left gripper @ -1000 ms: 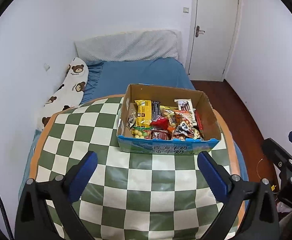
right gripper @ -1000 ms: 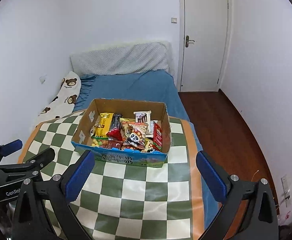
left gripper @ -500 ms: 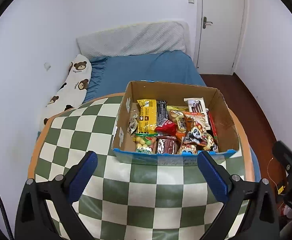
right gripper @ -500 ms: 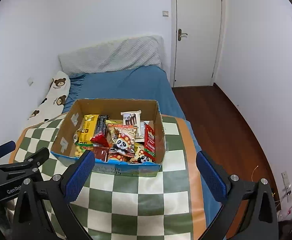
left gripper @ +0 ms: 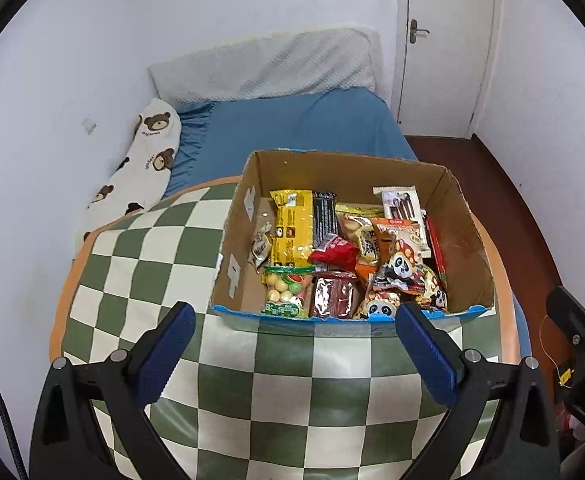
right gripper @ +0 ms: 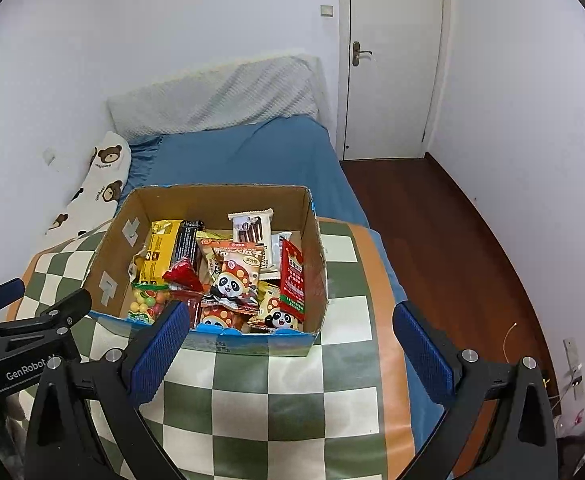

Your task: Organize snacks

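Observation:
A cardboard box (left gripper: 464,240) (right gripper: 314,264) full of snack packets stands on a green-and-white checked table (left gripper: 276,400) (right gripper: 276,400). Inside lie a yellow packet (left gripper: 292,228) (right gripper: 158,250), a red packet (left gripper: 334,252) (right gripper: 184,276), panda-printed bags (left gripper: 402,268) (right gripper: 234,276), a bag of round candies (left gripper: 284,288) (right gripper: 148,300) and a long red packet (right gripper: 292,276). My left gripper (left gripper: 294,340) hangs open just short of the box's near edge. My right gripper (right gripper: 292,336) is open too, its left finger (right gripper: 160,344) over the box's near edge. Both hold nothing.
A bed with a blue sheet (left gripper: 292,128) (right gripper: 244,152), a grey headboard cushion (left gripper: 268,64) and a bear-print pillow (left gripper: 140,164) lies behind the table. A white door (right gripper: 392,60) and wooden floor (right gripper: 452,240) are at the right. The other gripper shows at each view's side (left gripper: 584,340) (right gripper: 24,332).
Both grippers have moved forward and higher over the table, so the snack box is nearer and seen more from above. Both stay open and empty.

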Available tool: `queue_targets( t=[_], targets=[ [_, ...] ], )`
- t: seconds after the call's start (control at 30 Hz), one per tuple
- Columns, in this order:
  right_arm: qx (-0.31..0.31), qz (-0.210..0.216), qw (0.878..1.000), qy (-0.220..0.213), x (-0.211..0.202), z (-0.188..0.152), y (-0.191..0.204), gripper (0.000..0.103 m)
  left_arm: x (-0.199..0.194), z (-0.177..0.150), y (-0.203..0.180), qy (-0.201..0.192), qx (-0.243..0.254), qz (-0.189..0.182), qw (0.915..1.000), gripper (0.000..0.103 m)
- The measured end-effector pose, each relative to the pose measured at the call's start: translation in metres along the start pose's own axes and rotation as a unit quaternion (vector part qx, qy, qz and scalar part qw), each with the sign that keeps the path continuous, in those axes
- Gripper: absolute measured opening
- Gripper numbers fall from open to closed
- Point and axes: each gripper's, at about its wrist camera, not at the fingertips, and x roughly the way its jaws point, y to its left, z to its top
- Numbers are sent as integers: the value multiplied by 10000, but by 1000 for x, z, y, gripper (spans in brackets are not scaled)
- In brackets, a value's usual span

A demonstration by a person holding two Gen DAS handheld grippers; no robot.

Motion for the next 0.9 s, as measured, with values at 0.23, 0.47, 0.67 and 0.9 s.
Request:
queue_targets(
  t=[0.23,0.47,0.67,0.9],
  targets=[
    [13,-11,10000,97,5,-2,-2,103,0,0,1,13,-15,-18,10000,102],
    [-7,-62,10000,72,2,-3,-1,103,-2,0,1,21,4,-84,10000,102],
    [-28,-61,9999,108,4,-3,1,103,-6,0,2,-64,-2,-95,9999,102],
    [-19,-52,10000,80,2,-2,0,103,-8,-1,2,-99,5,-111,9999,102]
  ],
)
